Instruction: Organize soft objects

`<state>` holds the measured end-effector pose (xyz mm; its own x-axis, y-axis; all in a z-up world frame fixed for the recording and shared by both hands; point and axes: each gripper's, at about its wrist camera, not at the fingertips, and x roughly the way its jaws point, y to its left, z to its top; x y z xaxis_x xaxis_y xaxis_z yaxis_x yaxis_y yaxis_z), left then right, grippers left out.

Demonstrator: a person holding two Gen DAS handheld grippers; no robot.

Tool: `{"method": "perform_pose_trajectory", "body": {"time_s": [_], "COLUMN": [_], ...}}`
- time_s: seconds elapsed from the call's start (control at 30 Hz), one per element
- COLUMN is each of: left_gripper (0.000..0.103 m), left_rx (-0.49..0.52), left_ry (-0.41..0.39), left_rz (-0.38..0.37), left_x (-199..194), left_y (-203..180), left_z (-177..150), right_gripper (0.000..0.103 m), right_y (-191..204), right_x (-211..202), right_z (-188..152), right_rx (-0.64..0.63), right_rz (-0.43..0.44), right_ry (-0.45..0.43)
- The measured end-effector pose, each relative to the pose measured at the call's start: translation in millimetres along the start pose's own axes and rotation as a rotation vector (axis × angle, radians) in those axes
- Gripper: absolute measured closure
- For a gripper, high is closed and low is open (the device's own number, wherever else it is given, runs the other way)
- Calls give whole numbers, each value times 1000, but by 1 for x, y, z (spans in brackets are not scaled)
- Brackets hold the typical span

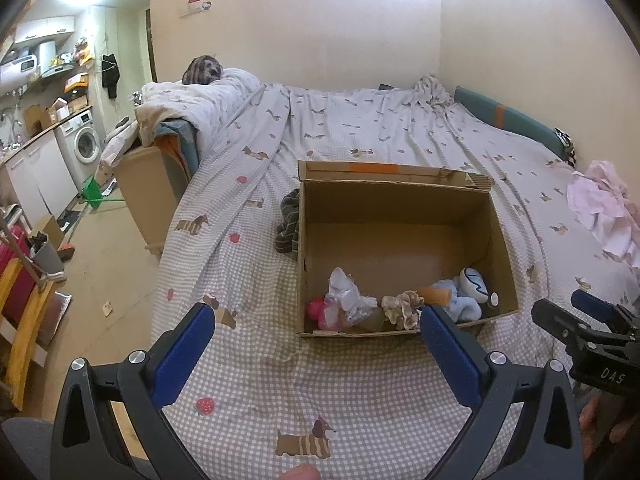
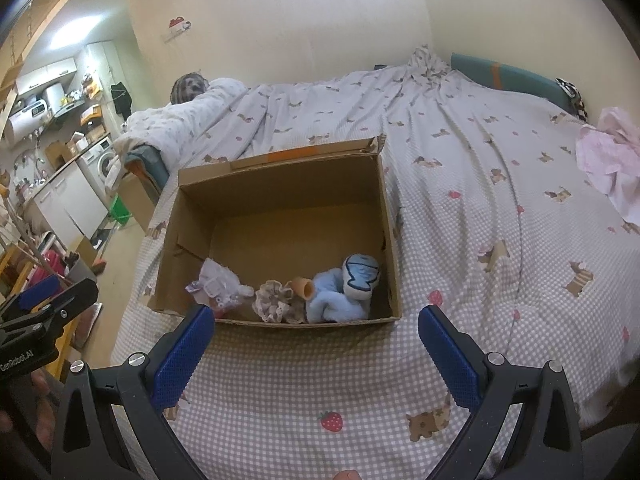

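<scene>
Inside the rectangular cardboard box, fluffy blue plush lies; both hand-held grippers gape, released.

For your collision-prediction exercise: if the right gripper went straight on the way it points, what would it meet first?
Probably the near wall of the open brown cardboard box on the checked bedsheet. The open right gripper points at it, though depth is unclear.
</scene>
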<state>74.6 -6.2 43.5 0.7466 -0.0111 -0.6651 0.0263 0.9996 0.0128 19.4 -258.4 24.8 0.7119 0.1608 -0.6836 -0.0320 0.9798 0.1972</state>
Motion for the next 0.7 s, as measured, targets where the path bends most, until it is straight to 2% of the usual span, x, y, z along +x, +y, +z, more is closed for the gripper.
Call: {"method": "perform_pose_trajectory", "body": {"time_s": [0.7], "left_gripper": [1], "left_rx": [-1], "left_ry": [0], "left_rz": [-12], "left_x": [0], "left_y": [-3], "left_z": [-2], "right_gripper": [0], "right_y": [1], "right_x": [0], "right_z": [2], "right_rx": [-20], "right_rz": [-5], "right_ry": [-5]}}
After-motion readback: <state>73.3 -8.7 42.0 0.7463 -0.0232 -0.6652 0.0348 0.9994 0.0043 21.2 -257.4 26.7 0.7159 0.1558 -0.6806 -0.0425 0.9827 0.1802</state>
